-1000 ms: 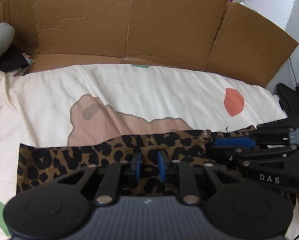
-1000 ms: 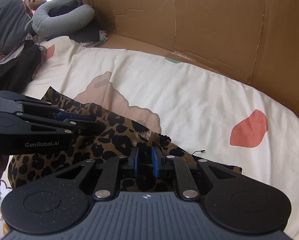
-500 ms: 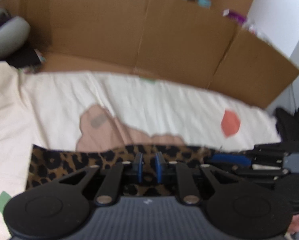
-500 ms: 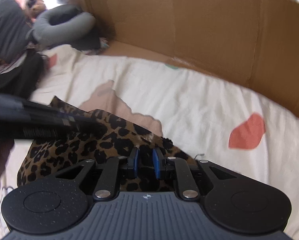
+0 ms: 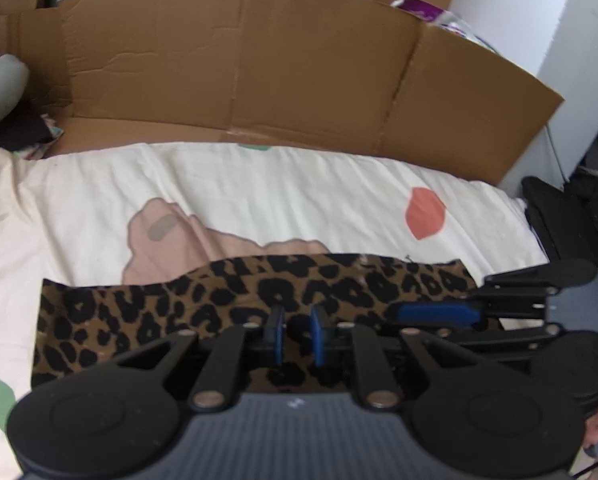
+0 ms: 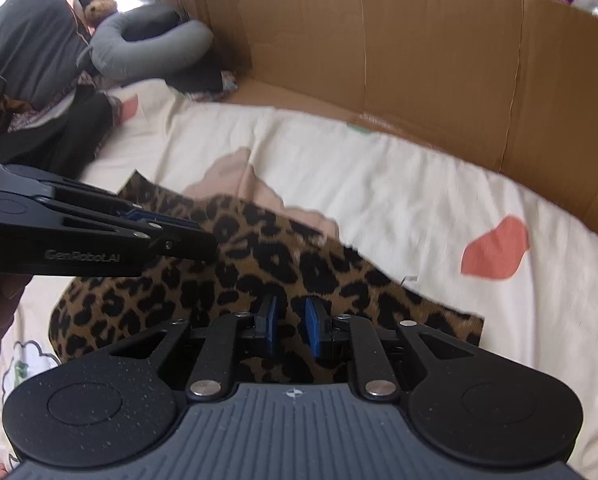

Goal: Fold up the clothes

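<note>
A leopard-print garment [image 5: 227, 300] lies as a wide folded band on the cream bedsheet [image 5: 259, 192]; it also shows in the right wrist view [image 6: 259, 272]. My left gripper [image 5: 297, 334] hovers just over its near edge, blue pads slightly apart with no cloth between them. My right gripper [image 6: 289, 322] stands the same way over the right part, pads slightly apart and empty. Each gripper shows from the side in the other view: the right one [image 5: 435, 312] and the left one [image 6: 171, 236].
A cardboard wall [image 5: 259, 80] stands along the far edge of the bed. A grey neck pillow [image 6: 147, 48], dark pillow [image 6: 27, 36] and dark clothes [image 6: 67, 128] lie at the far left. A black bag [image 5: 571, 216] sits off the bed's right side.
Both grippers have risen and pulled back a little from the garment, their pads opening slightly. The leopard cloth now lies flatter and more spread on the sheet.
</note>
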`<state>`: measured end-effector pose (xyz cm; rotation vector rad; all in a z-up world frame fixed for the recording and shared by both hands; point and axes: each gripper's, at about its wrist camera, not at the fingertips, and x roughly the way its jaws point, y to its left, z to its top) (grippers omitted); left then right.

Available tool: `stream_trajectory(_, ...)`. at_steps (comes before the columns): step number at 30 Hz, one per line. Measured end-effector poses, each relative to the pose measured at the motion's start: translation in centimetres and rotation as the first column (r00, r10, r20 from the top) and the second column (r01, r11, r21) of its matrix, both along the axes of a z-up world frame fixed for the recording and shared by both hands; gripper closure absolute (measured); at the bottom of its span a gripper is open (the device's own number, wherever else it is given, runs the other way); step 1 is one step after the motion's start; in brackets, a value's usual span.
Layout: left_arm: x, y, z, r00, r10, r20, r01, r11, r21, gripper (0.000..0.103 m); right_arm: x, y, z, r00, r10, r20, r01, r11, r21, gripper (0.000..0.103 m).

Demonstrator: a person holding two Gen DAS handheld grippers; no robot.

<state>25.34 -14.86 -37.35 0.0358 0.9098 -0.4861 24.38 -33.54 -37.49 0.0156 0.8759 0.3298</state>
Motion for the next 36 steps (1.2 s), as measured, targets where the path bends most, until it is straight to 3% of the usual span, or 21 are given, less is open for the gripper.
stream_trajectory(7, -1.0, -1.9, -0.6, 0.997, -0.076, 0.021, 0.076, 0.997, 0.03, 0.083, 0.0, 0.1, -0.4, 1.0, -0.003, -0.011, 0.003, 1.0, -0.016, 0.08)
stream_trajectory(12, -0.5, -1.7, -1.3, 0.997, -0.081, 0.019, 0.08, 0.996, 0.041, 0.078, -0.5, -0.1, -0.1, 1.0, -0.011, -0.003, 0.011, 1.0, -0.021, 0.08)
stream_trajectory(19, -0.3, -2.0, -1.9, 0.996, -0.083, 0.02, 0.082, 0.995, 0.058, 0.078, -2.7, -1.1, 1.5, 0.999, -0.021, 0.04, 0.021, 1.0, -0.001, 0.07)
stream_trajectory(25, -0.1, -2.1, -2.0, 0.996, -0.091, 0.012, 0.09, 0.994, 0.064, 0.078, -4.5, -0.1, 0.4, 1.0, 0.026, 0.01, -0.026, 0.999, -0.03, 0.067)
stream_trajectory(31, 0.2, -2.0, -2.1, 0.995, -0.099, 0.0, 0.099, 0.993, 0.065, 0.078, -5.8, -0.8, -0.9, 1.0, 0.028, 0.012, -0.027, 0.996, -0.085, 0.048)
stream_trajectory(36, 0.3, -2.1, -2.2, 0.995, -0.101, -0.001, 0.101, 0.993, 0.067, 0.078, -7.0, -2.3, -0.9, 1.0, 0.01, 0.012, -0.009, 0.994, -0.105, 0.048)
